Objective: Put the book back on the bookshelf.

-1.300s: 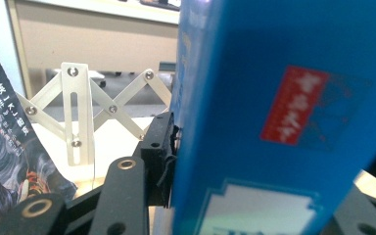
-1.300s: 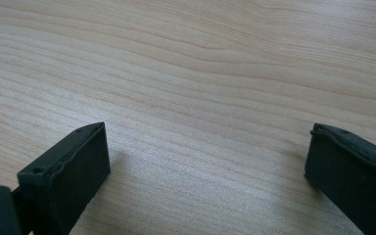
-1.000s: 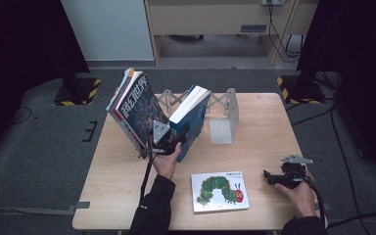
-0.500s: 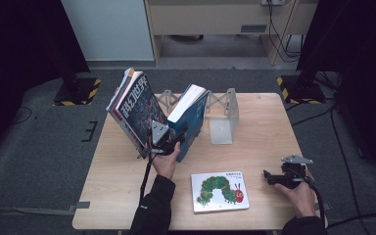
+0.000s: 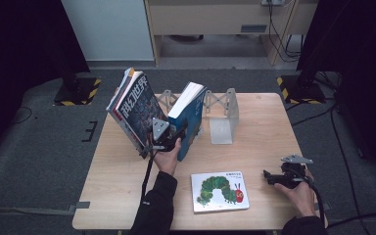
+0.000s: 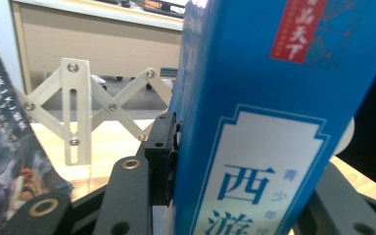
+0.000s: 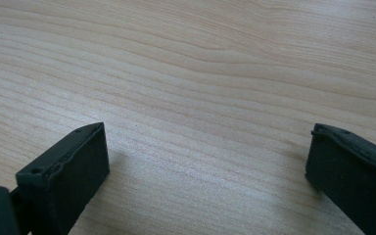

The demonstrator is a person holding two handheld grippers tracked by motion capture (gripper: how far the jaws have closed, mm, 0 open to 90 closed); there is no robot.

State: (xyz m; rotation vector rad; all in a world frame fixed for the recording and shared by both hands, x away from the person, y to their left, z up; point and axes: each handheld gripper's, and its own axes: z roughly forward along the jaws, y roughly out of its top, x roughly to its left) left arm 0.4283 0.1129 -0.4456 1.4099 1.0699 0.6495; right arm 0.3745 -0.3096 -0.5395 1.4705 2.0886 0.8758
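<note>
My left gripper (image 5: 172,138), left of centre in the high view, is clamped on the blue book (image 5: 188,120), which stands tilted on the table (image 5: 254,127) in front of the folding book rack (image 5: 223,110). The left gripper view brings up the book's (image 6: 274,122) white label and one pad (image 6: 164,152) pressed to its cover. My right gripper (image 7: 205,171) rests wide apart over bare wood, lower right. Against a second ago, the blue book stands slightly steeper.
</note>
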